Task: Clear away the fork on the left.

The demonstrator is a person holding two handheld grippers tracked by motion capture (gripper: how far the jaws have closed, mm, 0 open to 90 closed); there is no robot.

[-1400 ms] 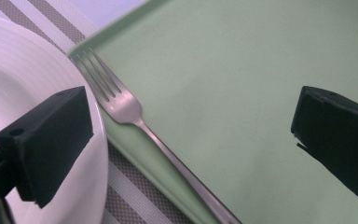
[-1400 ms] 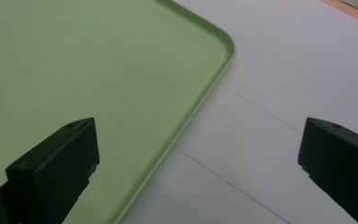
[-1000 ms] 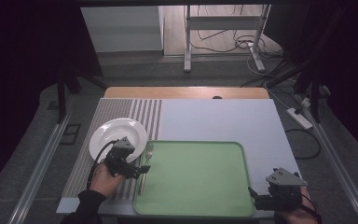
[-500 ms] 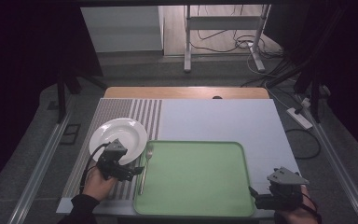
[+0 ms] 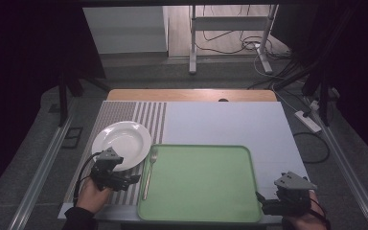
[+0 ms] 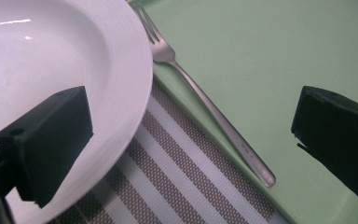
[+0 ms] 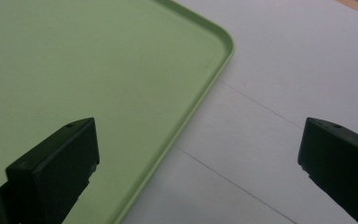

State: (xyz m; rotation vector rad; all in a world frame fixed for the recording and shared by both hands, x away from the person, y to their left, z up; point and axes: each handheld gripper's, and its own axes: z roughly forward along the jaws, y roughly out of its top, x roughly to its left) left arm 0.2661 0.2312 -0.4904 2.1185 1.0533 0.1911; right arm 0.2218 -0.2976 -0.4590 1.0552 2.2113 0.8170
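White plate (image 6: 51,70) runs off the frame's left edge.

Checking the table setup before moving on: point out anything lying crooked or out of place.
The fork lies along the left rim of the green tray, its tines by the edge of the white plate, neither fully in the tray nor on the striped mat. Nothing spilled or broken.

Black hand-held gripper (image 5: 124,180) with blocky jaws, trailing cable.

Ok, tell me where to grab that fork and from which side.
Grip the fork at its handle end, the part nearest the left gripper. It lies flat along the green tray's left rim, tines close to the white plate, so coming down from above across the slim handle probably suits best.
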